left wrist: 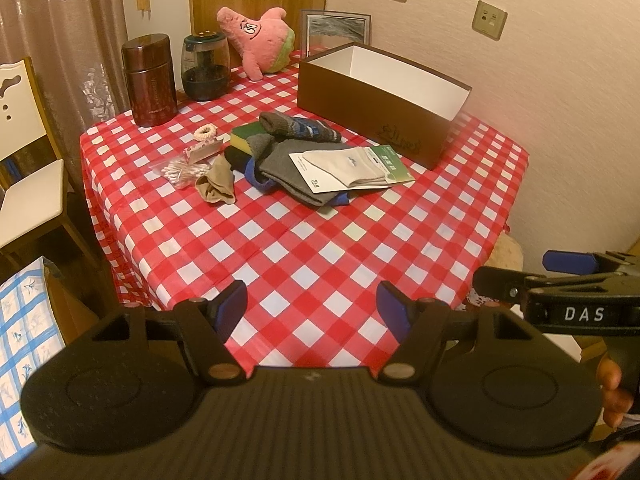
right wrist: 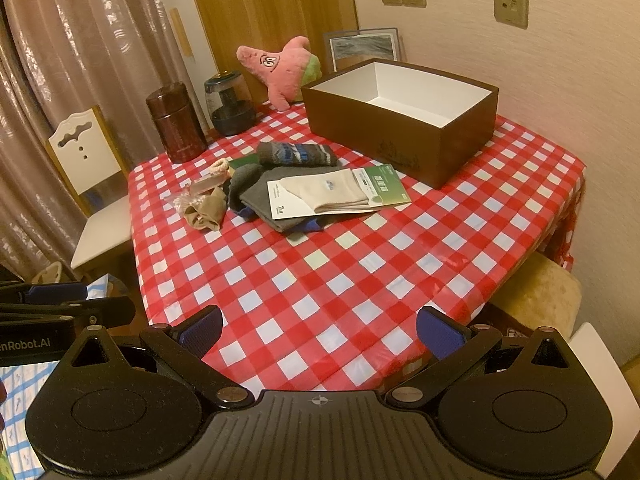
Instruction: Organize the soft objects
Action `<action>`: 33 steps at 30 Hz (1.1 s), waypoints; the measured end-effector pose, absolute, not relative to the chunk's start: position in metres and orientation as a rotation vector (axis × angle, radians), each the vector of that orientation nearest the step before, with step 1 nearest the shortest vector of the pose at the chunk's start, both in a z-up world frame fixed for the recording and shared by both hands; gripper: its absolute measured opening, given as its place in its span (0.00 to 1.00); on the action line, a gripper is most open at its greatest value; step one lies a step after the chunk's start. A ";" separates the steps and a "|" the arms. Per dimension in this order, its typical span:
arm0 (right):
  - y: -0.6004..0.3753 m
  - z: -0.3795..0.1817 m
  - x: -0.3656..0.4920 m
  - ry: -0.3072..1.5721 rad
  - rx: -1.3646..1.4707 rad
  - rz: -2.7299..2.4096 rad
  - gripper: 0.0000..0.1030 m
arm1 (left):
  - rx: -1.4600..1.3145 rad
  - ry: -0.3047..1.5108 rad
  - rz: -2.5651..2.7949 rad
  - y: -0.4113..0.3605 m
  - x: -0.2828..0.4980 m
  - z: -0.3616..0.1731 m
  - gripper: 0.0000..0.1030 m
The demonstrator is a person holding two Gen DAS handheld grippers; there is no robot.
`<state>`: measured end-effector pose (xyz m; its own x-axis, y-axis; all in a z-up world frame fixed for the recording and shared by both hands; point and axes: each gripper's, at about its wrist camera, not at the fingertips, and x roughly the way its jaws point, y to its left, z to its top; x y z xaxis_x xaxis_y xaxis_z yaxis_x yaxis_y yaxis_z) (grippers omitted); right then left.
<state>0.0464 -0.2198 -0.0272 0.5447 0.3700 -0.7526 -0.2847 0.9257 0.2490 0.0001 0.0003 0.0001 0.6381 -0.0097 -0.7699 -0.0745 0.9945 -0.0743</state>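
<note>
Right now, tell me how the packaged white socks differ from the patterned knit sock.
The packaged white socks lie flat on a printed card, on top of the grey clothes; the patterned knit sock is loose, grey with blue bands, and bunched behind the pile. The white ones are pale and plain. Both sit outside the open box.

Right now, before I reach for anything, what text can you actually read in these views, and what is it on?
"DAS": white letters on the right gripper, seen in the left wrist view.
"enRobot.AI": cut off at the frame edge, on the left gripper, seen in the right wrist view.
Sock pack: printing too small to read.
Brown flask: lettering blurred.
Brown box: front marking unreadable.
</note>
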 end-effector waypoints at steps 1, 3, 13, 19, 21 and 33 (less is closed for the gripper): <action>-0.220 -0.027 0.047 0.917 0.101 0.390 1.00 | -0.102 0.878 0.037 0.000 0.000 0.000 0.67; -0.220 -0.028 0.047 0.917 0.101 0.389 1.00 | -0.102 0.878 0.037 0.000 0.000 0.000 0.67; -0.223 -0.031 0.051 0.918 0.102 0.390 1.00 | -0.102 0.879 0.038 0.000 0.000 0.000 0.67; -0.232 -0.038 0.054 0.916 0.103 0.391 1.00 | -0.101 0.880 0.039 0.000 0.000 0.000 0.67; -0.230 -0.032 0.057 0.915 0.104 0.397 1.00 | -0.104 0.883 0.040 0.005 0.002 0.002 0.67; -0.236 -0.041 0.073 0.907 0.091 0.482 1.00 | -0.156 0.891 0.124 0.015 0.010 -0.005 0.67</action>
